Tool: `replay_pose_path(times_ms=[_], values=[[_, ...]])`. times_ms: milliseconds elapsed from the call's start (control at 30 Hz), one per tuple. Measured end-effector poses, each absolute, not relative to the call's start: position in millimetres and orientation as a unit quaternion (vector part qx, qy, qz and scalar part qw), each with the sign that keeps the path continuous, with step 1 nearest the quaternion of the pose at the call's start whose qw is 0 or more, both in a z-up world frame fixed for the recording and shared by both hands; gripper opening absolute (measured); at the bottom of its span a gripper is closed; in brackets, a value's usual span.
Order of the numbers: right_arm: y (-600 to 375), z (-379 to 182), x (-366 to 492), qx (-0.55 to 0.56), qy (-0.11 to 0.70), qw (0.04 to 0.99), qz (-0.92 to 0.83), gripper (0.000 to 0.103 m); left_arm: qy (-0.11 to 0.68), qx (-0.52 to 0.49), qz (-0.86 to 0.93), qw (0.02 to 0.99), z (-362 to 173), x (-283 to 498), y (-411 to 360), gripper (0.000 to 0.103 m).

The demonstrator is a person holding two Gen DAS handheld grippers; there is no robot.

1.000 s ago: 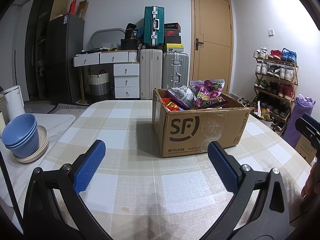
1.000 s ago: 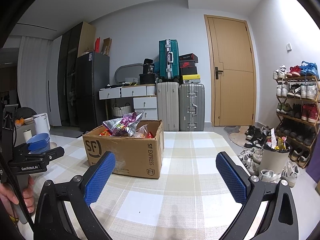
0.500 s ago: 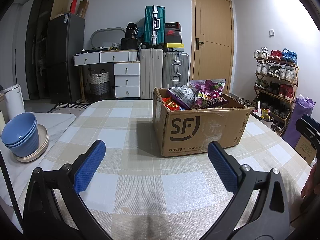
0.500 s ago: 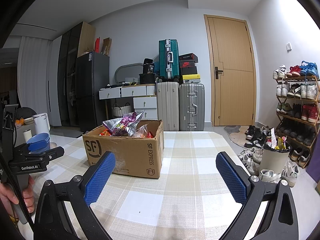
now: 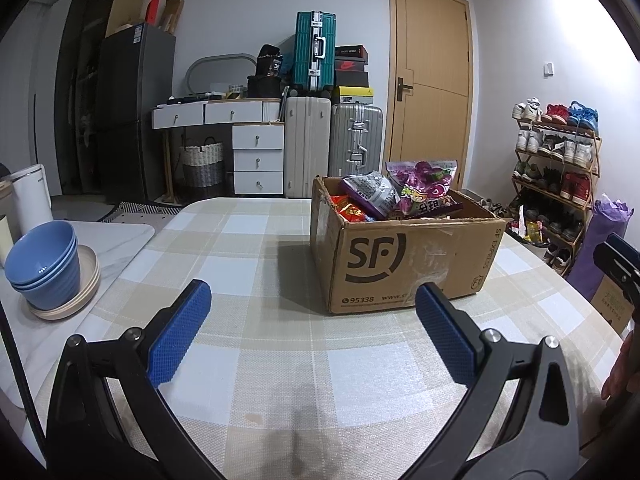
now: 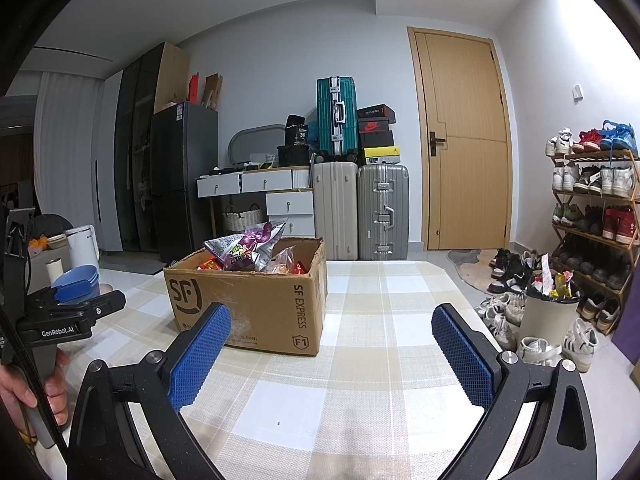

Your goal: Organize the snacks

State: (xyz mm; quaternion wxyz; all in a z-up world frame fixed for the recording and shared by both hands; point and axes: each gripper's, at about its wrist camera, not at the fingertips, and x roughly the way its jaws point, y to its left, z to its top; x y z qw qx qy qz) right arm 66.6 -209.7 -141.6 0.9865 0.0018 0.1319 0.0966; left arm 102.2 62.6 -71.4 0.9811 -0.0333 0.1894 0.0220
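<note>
A brown SF Express cardboard box point(image 5: 404, 256) stands open on the checked tablecloth point(image 5: 256, 364). It is full of snack bags point(image 5: 404, 194), purple, silver and red, that stick up above its rim. The box also shows in the right wrist view point(image 6: 256, 304) with the snack bags point(image 6: 248, 252) on top. My left gripper point(image 5: 314, 334) is open and empty, low over the cloth, short of the box. My right gripper point(image 6: 332, 356) is open and empty, right of the box's near corner. The left gripper's body shows at the left edge of the right wrist view point(image 6: 60, 316).
Stacked blue bowls point(image 5: 42, 266) sit on a plate on a white counter at the left, with a white kettle point(image 5: 30, 194) behind. A full bin point(image 6: 548, 308) and a shoe rack point(image 6: 596, 216) stand right of the table. Suitcases point(image 6: 360, 212) and drawers stand at the far wall.
</note>
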Motion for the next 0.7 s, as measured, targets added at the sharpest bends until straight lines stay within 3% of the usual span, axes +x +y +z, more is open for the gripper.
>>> replay_pose_path(times_ms=[700], values=[[-205.6, -145.9, 67.5, 0.0, 0.137, 0.986, 0.095, 0.102, 0.198, -0.049, 0.07, 0.976, -72.4, 100.2, 65.1, 0.102]])
